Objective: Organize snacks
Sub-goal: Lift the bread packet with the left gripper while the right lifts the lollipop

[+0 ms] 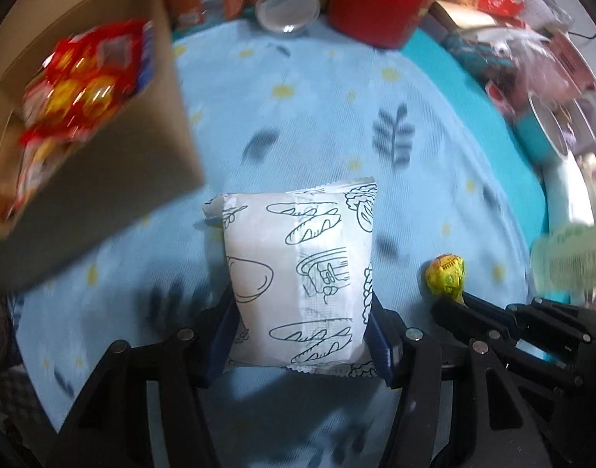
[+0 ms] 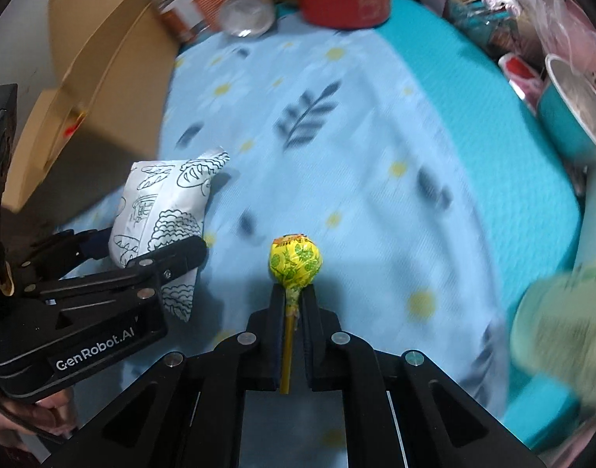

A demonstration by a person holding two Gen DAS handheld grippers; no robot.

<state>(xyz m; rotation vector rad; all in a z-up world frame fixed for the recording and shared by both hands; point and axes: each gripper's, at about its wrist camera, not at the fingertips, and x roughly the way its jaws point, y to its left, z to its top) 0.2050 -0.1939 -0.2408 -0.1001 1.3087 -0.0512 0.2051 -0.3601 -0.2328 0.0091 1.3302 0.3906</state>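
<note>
Carton [image 1: 114, 163] w/ red snack bags lies up-left of both grippers, nearer the left gripper [image 1: 302, 335], clamped on a white pouch [image 1: 298, 280]; right gripper [image 2: 292, 312] pinches a lollipop [image 2: 295, 260] stick, head pointing fwd.

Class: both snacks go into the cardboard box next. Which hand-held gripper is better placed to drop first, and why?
Probably left. The left hand-held gripper, holding the white packet, is nearer the box; the right, holding the lollipop, is farther.
</note>
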